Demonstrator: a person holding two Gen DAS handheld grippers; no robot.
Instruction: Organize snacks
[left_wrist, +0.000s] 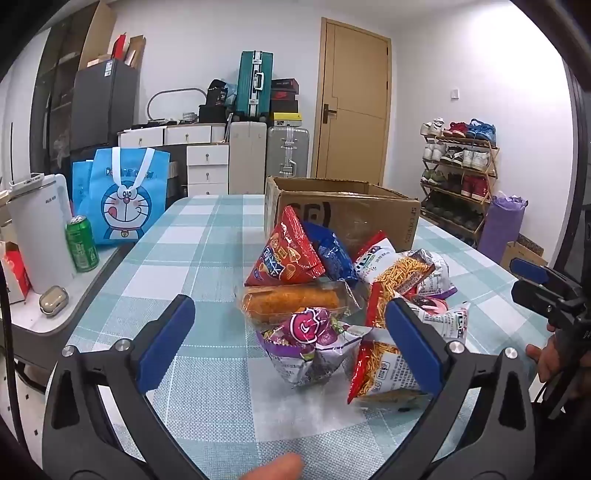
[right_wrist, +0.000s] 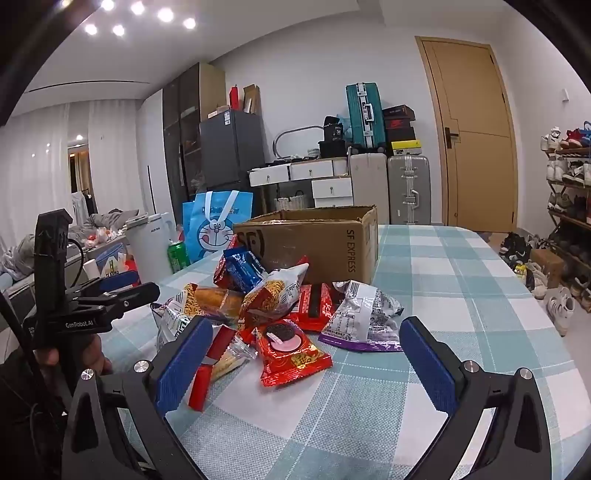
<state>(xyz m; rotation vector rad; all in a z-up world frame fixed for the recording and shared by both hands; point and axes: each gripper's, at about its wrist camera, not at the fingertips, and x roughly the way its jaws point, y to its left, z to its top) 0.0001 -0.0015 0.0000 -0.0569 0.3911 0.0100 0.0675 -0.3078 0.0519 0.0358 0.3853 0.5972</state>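
A heap of snack packets lies on the checked tablecloth (left_wrist: 207, 243) in front of an open cardboard box (left_wrist: 343, 214), which also shows in the right wrist view (right_wrist: 314, 240). My left gripper (left_wrist: 291, 332) is open, its jaws either side of a purple packet (left_wrist: 310, 339), with a wrapped bread roll (left_wrist: 291, 301) and a red triangular packet (left_wrist: 284, 254) behind. My right gripper (right_wrist: 303, 354) is open and empty, near a red cookie packet (right_wrist: 291, 350) and a silver-purple packet (right_wrist: 362, 317). It also shows at the right edge of the left wrist view (left_wrist: 535, 280).
A side counter on the left holds a green can (left_wrist: 82, 243), a white appliance (left_wrist: 40, 236) and a blue Doraemon bag (left_wrist: 125, 199). Suitcases, drawers and a door stand behind. A shoe rack (left_wrist: 458, 173) stands at the right.
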